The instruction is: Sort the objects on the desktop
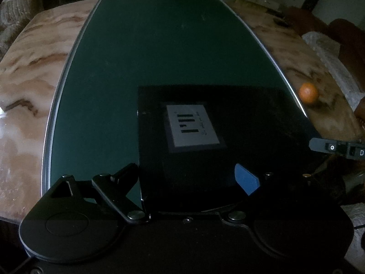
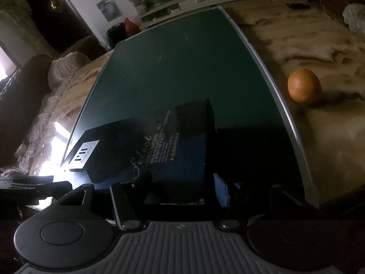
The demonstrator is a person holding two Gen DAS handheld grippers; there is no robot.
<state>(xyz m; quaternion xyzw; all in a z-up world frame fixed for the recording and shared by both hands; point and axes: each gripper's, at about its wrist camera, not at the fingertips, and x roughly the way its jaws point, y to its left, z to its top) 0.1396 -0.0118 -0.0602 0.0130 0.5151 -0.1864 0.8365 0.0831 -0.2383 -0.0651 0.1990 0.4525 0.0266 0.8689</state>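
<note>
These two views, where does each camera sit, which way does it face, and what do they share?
Left wrist: on the left gripper, looking along its fingers over the black box and green mat; its fingers show, straddling the box.
Right wrist: on the right gripper, facing the box's printed side; its fingers show, straddling the box end.
Shared: box, mat, orange, marble table.

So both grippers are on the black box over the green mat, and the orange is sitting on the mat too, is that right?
Not quite. The orange sits on the marble tabletop, beside the green mat and just past its silver edge, not on it; the right wrist view shows this clearly. The rest holds: the left gripper and right gripper both straddle the black box over the mat.
</note>
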